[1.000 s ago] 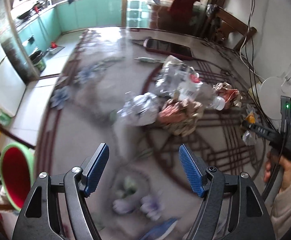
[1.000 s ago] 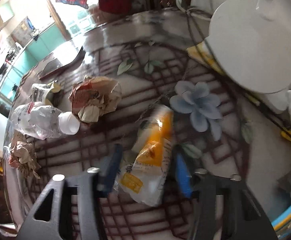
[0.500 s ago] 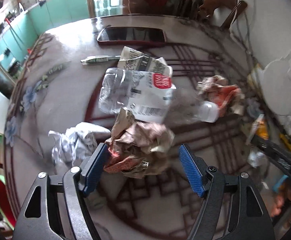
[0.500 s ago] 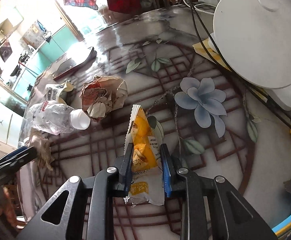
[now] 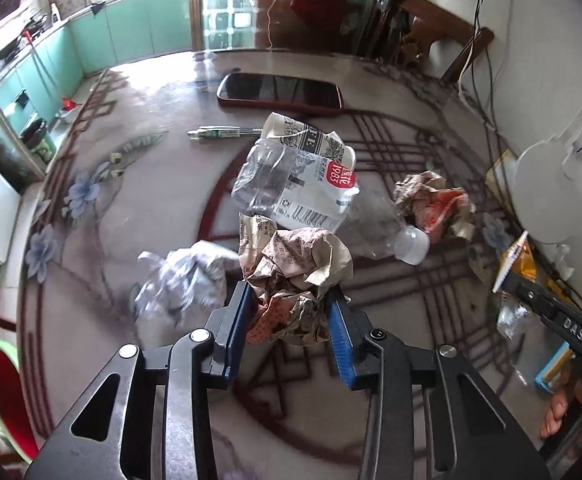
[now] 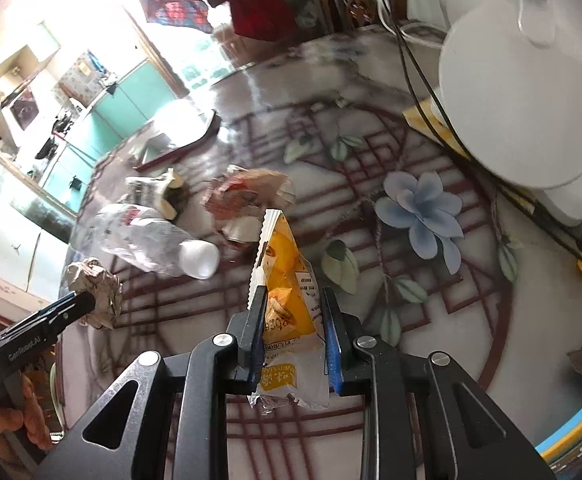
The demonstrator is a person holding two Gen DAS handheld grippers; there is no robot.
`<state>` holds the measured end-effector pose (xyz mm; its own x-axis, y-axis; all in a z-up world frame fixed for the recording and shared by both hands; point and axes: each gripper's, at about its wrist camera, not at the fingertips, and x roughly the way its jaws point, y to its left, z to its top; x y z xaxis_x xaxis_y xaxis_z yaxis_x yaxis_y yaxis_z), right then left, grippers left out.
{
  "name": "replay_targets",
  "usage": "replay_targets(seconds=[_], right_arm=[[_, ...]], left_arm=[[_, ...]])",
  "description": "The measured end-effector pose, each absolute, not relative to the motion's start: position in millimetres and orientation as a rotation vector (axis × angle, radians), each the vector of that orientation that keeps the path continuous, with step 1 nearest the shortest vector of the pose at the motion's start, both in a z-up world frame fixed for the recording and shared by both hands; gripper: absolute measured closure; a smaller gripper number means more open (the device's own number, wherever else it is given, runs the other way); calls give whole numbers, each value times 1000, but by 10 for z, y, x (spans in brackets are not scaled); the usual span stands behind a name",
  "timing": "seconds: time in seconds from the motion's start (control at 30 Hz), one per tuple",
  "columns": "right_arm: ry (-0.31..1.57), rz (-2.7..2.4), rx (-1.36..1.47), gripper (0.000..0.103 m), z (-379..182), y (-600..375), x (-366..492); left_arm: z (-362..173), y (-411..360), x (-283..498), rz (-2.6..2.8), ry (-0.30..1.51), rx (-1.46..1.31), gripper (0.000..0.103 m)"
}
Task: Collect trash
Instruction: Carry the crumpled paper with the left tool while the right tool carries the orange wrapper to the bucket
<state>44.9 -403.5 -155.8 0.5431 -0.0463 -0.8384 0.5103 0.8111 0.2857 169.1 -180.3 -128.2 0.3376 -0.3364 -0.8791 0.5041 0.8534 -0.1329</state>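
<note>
Paper wad (image 5: pixel 297 280) now between closing fingers (image 5: pixel 239 316)

Left wrist view: fisheye looks steeply down along fingers of left hand-held gripper (image 5: pixel 289 312), close over patterned table (image 5: pixel 139 208), facing far edge and kitchen doorway beyond. Right wrist view: fisheye looks down along fingers of right hand-held gripper (image 6: pixel 295 320), equally close, facing far edge, white round base (image 6: pixel 519 92) at right edge. Shared ground: mid-table litter — plastic bottle (image 5: pixel 311 196) (image 6: pixel 151 240), crumpled paper ball (image 5: pixel 295 276) (image 6: pixel 97 292). Each view catches other gripper at frame edge.
</note>
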Motion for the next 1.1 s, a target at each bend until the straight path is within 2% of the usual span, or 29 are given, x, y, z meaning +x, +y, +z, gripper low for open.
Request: replay_targets(seconds=[0.4, 1.1], right_arm=[[950, -251, 450, 81, -1327, -3462, 375], [985, -36, 314, 81, -1269, -2206, 437]], left_arm=[[-1045, -1223, 1136, -527, 1099, 102, 66], [-1128, -129, 820, -388, 1109, 11, 64]])
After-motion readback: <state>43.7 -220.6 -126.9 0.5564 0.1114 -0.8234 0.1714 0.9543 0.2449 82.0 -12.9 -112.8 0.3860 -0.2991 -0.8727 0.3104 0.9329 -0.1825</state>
